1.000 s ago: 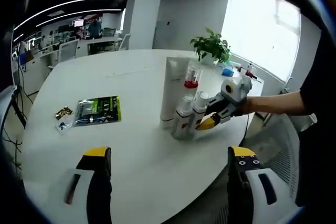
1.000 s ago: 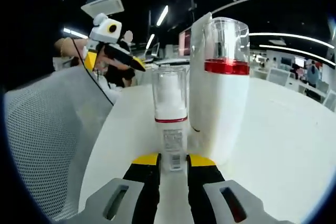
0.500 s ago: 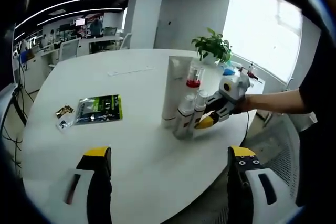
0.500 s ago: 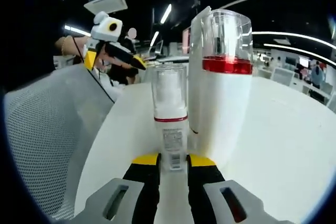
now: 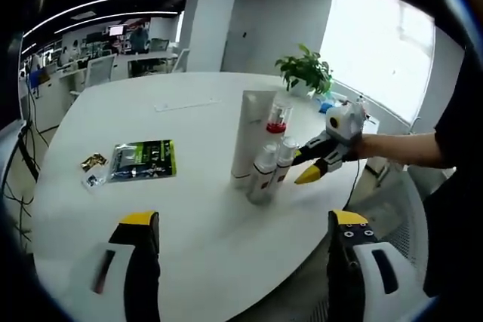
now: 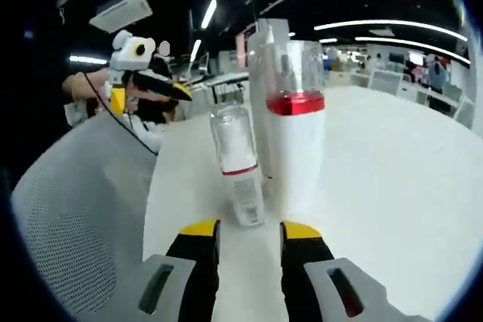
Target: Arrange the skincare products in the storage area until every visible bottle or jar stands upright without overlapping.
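A round white table (image 5: 204, 224) carries a tight cluster of upright skincare bottles (image 5: 260, 152) near its far-right edge. A green packet (image 5: 142, 158) lies flat toward the left edge, small wrapped sweets (image 5: 92, 167) just beside it. A potted plant (image 5: 306, 72) stands at the far edge.

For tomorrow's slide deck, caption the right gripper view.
Open right claw backed off a small upright bottle beside a red-banded bottle.

Left gripper (image 5: 240, 225) hovers low over the round white table (image 5: 189, 216) with jaws spread wide, while the right gripper (image 6: 245, 229), held on an outstretched arm, sits just above the tabletop, jaws parted and empty.
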Demonstrator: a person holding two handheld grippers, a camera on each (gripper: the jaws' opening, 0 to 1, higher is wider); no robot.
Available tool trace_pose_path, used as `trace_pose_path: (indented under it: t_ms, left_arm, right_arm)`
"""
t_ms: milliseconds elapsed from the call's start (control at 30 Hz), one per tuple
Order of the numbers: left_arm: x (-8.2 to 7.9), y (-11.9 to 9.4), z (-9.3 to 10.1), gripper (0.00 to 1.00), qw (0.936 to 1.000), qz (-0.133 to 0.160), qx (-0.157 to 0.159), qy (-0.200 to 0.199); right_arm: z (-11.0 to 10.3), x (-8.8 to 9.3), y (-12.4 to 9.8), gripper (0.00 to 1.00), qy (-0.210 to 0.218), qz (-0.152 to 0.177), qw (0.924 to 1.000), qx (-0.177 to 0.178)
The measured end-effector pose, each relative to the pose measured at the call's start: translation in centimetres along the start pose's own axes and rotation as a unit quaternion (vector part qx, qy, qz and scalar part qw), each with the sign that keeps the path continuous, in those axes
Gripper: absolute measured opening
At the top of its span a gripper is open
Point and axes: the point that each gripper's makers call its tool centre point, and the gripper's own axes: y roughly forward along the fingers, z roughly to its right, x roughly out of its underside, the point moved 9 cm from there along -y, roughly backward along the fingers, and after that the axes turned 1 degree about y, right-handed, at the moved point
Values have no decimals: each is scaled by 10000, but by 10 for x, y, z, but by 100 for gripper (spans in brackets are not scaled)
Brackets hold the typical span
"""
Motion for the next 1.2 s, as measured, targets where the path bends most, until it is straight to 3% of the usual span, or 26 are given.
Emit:
trace_pose_path:
  t_ms: [33, 100, 300, 500, 633, 667, 733, 800, 933, 1000, 1100, 1200]
  left_arm:
    - [-2, -1, 0, 85, 10000, -1, 18, 5]
    - [-4, -2, -1, 86, 10000, 7, 40, -22]
    - [-4, -9, -5, 85, 9999, 37, 34, -134]
    - [1, -17, -11, 82, 9994, -19, -52, -349]
    - [5, -26, -20, 87, 9987, -14, -228, -459]
    - [5, -27, -22, 88, 9984, 11, -279, -490]
    - [7, -31, -23, 89, 9978, 26, -364, -557]
    - [9, -33, -25, 89, 9975, 55, -395, -588]
    - [12, -35, -21, 93, 9963, 150, -412, -742]
    - [16, -35, -21, 96, 9951, 220, -417, -871]
    - [25, -33, -23, 99, 9940, 198, -458, -973]
    - [32, -34, -23, 99, 9939, 110, -474, -992]
  right_arm:
    - [0, -3, -6, 26, 74, -104, 9997, 217]
    - [-1, -7, -13, 32, 81, 106, 9988, 471]
    - [-18, -42, -37, 46, 281, 251, 9946, 965]
    - [-43, -65, -47, 51, 235, 423, 9935, 1033]
    - [-62, -67, -48, 67, 202, 476, 9930, 1059]
    - [-70, -67, -46, 68, 298, 522, 9948, 824]
    - [-74, -64, -48, 69, 399, 639, 9907, 1135]
    - [-78, -60, -47, 71, 585, 661, 9887, 1209]
    - [-81, -48, -49, 78, 791, 605, 9782, 1823]
    - [-85, -46, -51, 80, 815, 744, 9753, 1911]
    - [-93, -41, -52, 88, 853, 637, 9752, 1940]
    - [-97, -40, -56, 94, 546, 535, 9755, 2061]
